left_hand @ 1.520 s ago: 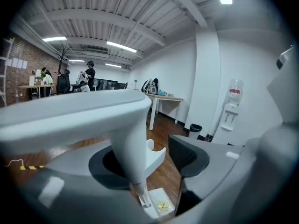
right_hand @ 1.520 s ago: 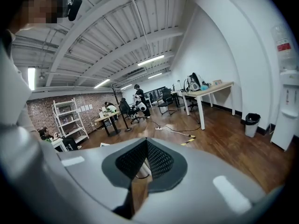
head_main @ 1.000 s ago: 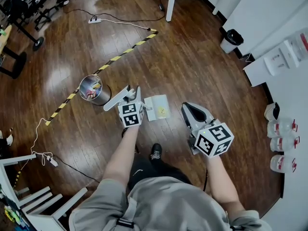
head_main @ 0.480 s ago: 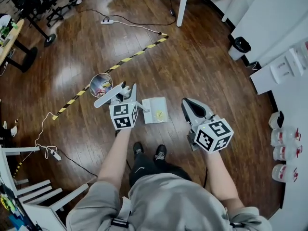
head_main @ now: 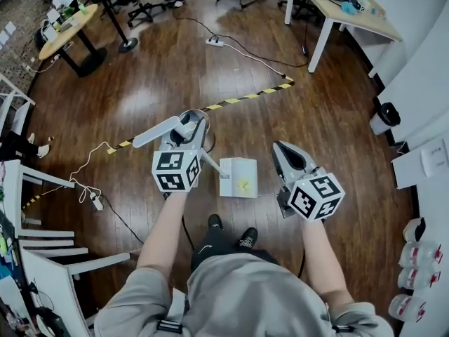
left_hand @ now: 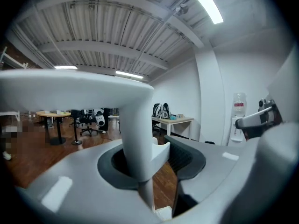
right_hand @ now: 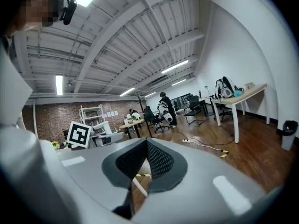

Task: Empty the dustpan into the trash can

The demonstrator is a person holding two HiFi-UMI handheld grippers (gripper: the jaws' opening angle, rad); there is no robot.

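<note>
Left gripper [head_main: 188,128] has its jaws clenched on the stem of the dustpan's handle [left_hand: 135,143]. The broad white grip end sticks out up and to the left [head_main: 160,130], and a thin rod runs down to the right to the pan. The dustpan [head_main: 238,177] hangs clear of the wooden floor [head_main: 316,104], just ahead of the person's shoes [head_main: 228,230] and between the two grippers. The pan looks roughly level, probably so that the yellow scrap [head_main: 243,185] inside it does not slide out in carrying. Right gripper [head_main: 286,153] is beside the pan with its jaws closed together on nothing, likely held in reserve. The trash can cannot be made out near the pan and may be hidden behind the left gripper. A white bin with a dark liner [head_main: 384,118] stands well apart by the right wall. A yellow-black tape strip [head_main: 245,98] crosses the floor ahead, and a power strip with its cable [head_main: 214,41] lies beyond it. A second cable and plug block [head_main: 95,201] trail at the left near the white chairs [head_main: 63,258]. The cables are the likeliest snag underfoot.
</note>
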